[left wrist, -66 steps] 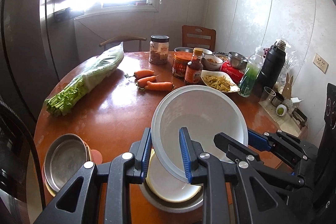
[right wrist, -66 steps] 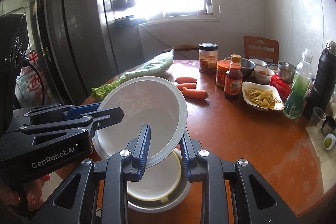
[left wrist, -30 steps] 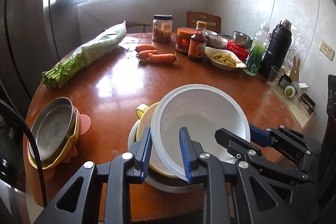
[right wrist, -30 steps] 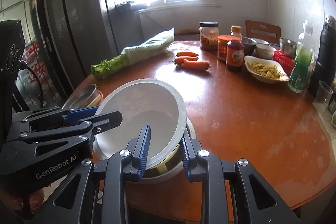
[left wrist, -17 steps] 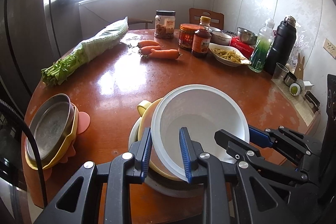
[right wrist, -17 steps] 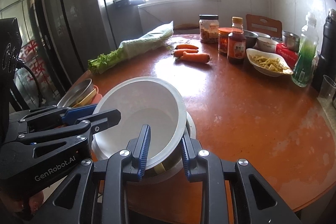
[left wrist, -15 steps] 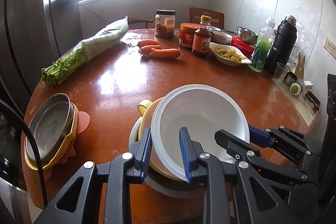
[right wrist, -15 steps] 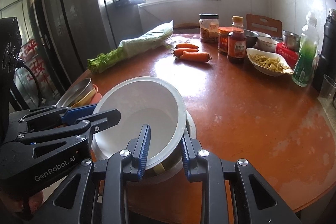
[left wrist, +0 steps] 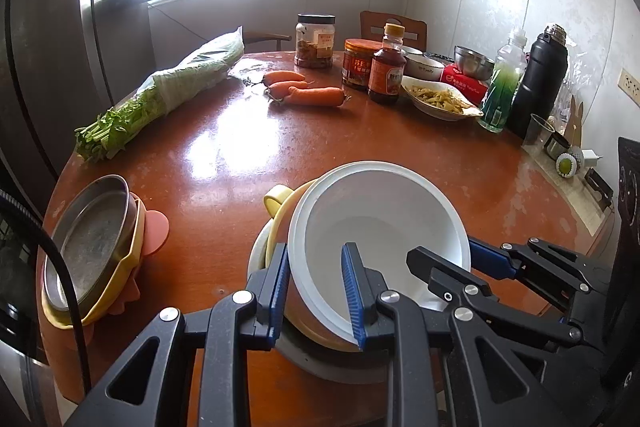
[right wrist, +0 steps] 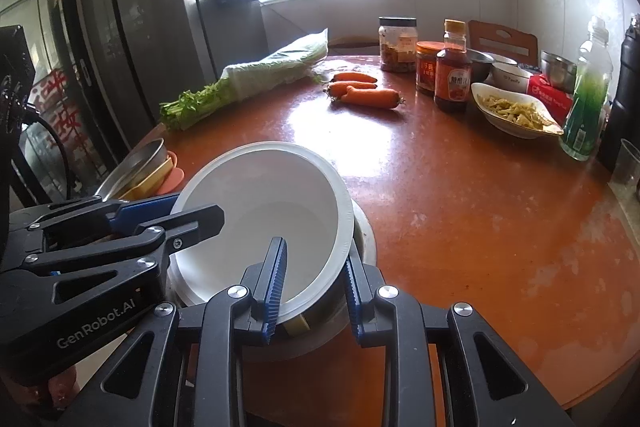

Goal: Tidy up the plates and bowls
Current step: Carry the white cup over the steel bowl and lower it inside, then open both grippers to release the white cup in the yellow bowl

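Observation:
A white bowl (left wrist: 380,223) (right wrist: 260,203) rests tilted in a stack near the table's front edge. Under it sit a yellow handled bowl (left wrist: 278,201) and a grey metal bowl (left wrist: 320,359) (right wrist: 366,227). My left gripper (left wrist: 316,267) is shut on the white bowl's near rim, one finger inside and one outside. My right gripper (right wrist: 314,255) is shut on the rim at the opposite side. Each gripper also shows in the other's view: the right gripper (left wrist: 442,251), the left gripper (right wrist: 198,209). A metal plate (left wrist: 92,239) (right wrist: 136,163) lies on a yellow dish and pink mat at the left.
On the far half of the round table (left wrist: 224,163) lie bagged celery (left wrist: 168,91), carrots (left wrist: 308,91), jars, a sauce bottle (left wrist: 388,67), a dish of food (left wrist: 440,101), small bowls, a green bottle (left wrist: 500,87) and a black flask (left wrist: 540,79). A fridge stands at the left.
Both grippers have brought the white bowl down from a steep tilt above the stack onto the yellow bowl. Over the last half second it has sunk only slightly.

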The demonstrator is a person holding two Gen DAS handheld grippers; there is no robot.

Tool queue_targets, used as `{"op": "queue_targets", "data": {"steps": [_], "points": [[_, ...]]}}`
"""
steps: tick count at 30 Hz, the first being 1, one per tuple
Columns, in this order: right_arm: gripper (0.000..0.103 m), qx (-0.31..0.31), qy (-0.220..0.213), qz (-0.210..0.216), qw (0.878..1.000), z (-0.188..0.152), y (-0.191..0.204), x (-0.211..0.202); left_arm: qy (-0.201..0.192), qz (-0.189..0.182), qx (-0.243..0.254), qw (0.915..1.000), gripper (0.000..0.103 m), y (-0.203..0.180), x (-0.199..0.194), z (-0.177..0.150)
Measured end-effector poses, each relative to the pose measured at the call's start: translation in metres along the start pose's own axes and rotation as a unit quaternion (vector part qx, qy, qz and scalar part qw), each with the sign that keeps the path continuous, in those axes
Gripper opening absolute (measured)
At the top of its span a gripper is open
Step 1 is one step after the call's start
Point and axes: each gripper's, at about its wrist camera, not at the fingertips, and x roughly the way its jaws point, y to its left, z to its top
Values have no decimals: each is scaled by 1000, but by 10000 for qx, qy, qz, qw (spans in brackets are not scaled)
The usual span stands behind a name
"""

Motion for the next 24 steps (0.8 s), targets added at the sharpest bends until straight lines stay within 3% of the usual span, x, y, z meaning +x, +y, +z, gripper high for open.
{"op": "queue_targets", "data": {"steps": [24], "points": [[33,96,51,-102,9999,1,-9,3,-13,-106,74,9999,33,0,3,2]]}}
